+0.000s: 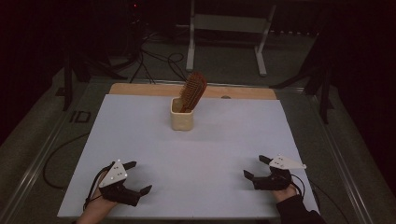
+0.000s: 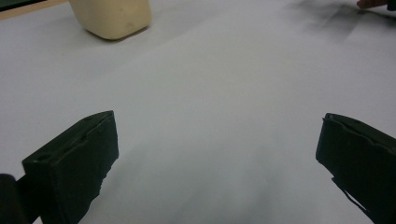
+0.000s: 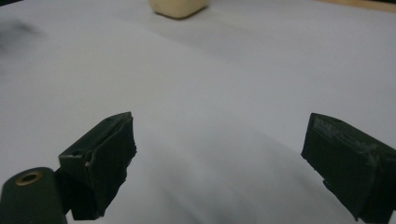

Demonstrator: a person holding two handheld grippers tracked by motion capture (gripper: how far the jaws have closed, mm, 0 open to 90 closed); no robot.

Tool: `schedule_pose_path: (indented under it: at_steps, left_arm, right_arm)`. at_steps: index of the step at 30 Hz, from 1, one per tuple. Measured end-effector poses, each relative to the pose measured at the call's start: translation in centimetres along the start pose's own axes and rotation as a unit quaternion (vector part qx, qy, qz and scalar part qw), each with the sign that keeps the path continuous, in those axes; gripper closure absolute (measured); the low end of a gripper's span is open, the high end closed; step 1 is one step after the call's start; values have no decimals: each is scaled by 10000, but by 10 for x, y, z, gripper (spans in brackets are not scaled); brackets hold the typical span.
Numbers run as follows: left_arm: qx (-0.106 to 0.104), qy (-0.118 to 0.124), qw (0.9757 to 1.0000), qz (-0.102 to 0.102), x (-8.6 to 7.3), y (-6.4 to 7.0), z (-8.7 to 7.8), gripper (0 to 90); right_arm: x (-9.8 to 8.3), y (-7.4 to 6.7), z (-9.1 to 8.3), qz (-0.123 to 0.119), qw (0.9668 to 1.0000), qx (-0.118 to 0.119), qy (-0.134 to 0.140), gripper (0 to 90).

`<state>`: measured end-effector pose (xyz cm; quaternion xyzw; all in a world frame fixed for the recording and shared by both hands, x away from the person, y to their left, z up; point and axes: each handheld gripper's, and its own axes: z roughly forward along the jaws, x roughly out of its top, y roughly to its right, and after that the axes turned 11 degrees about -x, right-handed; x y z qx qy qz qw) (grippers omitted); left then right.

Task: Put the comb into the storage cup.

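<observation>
Brush stands bristle-head up in cup, far centre of sheet, well apart from both grippers. Left gripper and right gripper rest near front edge, jaws spread wide, nothing between them. Probably reach phase next: go for brush head from above (handle buried in cup). Steady cup with other gripper, looks light, could tip.

A matt, smooth white sheet covers the wooden board, the cream holder looks smooth and faintly glossy — ceramic or plastic, hard to tell — and the brush appears reddish-brown wood.
</observation>
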<state>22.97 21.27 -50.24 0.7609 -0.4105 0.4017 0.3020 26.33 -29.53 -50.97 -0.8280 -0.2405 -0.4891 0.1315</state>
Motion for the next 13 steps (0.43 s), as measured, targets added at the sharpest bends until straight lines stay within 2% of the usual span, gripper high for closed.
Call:
schedule_pose_path:
  at_steps: [5,13]
  left_arm:
    - [8,-14,10000,35,-1,0,1,0]
    - [2,23,10000,-40,-3,-1,0,0]
  right_arm:
    - [1,-1,5,-41,10000,36,-9,91]
    - [2,-5,7,-143,9998,107,-50,91]
